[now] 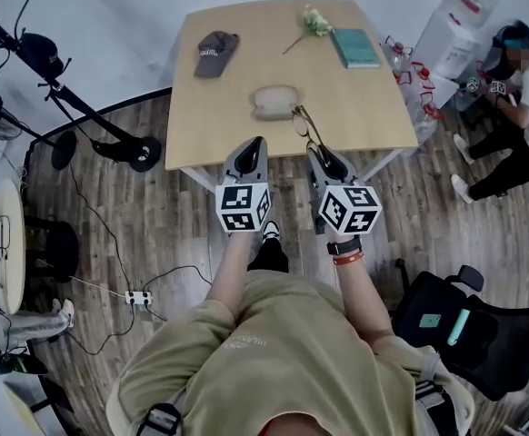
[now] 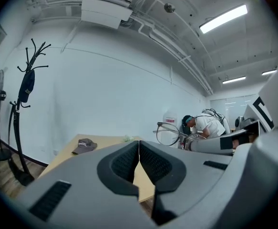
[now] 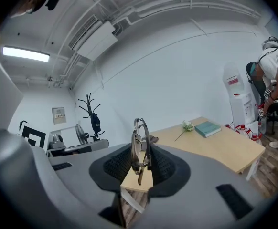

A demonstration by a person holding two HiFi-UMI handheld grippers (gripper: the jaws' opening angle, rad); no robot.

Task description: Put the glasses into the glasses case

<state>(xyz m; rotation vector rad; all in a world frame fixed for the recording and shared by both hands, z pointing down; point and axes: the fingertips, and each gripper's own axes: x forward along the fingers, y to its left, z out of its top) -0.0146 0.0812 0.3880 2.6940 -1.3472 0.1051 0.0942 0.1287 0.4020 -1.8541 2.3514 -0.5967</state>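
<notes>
At the left of the tabletop (image 1: 201, 121) in the head view lies a dark cap (image 1: 215, 53), which plays no part in the task. Nearer me, the left hand-held gripper (image 1: 257, 143) hangs over the near edge of the tabletop. Its own view shows the pads meeting at their tips with nothing between them, so I read it as closed and empty.

Just beyond it, near the middle of the tabletop, lies the glasses case (image 1: 274, 102), a pale oval. I cannot tell from this height whether its lid is up.

To the right of the case, the right hand-held gripper (image 1: 316, 150) grips the glasses (image 1: 306, 127). In the right gripper view they stand upright and folded, clamped between the two pads at a narrow setting. The glasses appear clear of the tabletop, just beside the case and not in it.

Further right lie a flower (image 1: 314, 21) and a green book (image 1: 355, 47), both uninvolved.

Status: pickup of the glasses is complete. Insertion has not begun. Remaining steps, in my judgement:
- Bring the glasses over the case.
- Confirm the case is open, using the free left hand-held gripper to steady or open it.
- Lay the glasses inside and release.
</notes>
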